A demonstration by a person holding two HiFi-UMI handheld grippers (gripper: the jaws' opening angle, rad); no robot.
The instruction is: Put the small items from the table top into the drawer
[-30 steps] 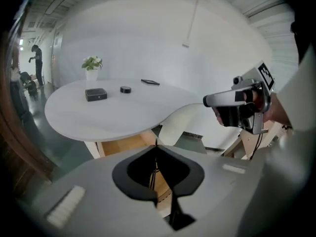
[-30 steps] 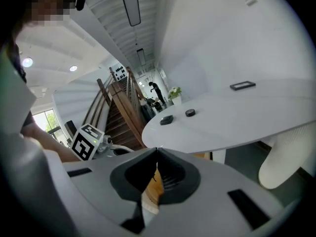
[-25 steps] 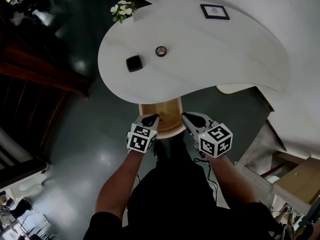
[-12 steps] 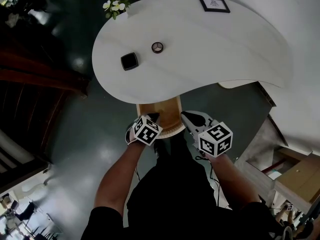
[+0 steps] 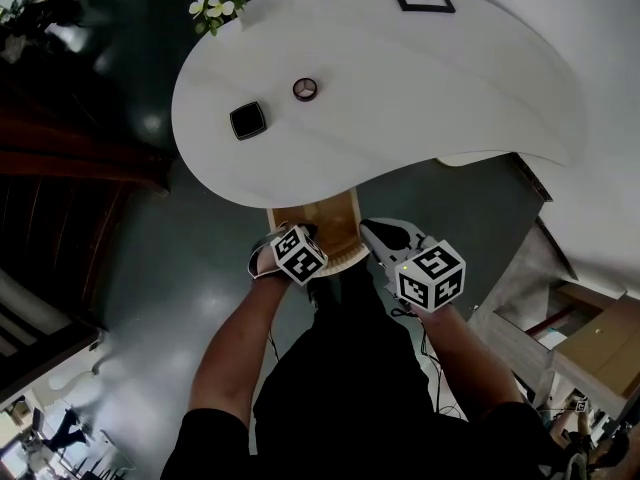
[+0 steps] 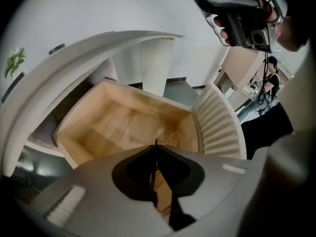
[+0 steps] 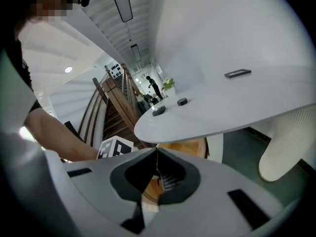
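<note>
Left hand-held gripper (image 5: 302,232) and right hand-held gripper (image 5: 369,230), both clenched and empty, hover near the open drawer (image 5: 316,220); a black box (image 5: 247,120) and round cap (image 5: 306,89) lie on the desk (image 5: 420,88).

1. Your head view looks steeply down from well above the white curved table top (image 5: 420,98) and the open pale wooden drawer (image 5: 312,222).
2. Your left gripper view sits close over that drawer, facing down into it.
3. Your right gripper view looks level across the table top's edge; all three share the drawer.
</note>
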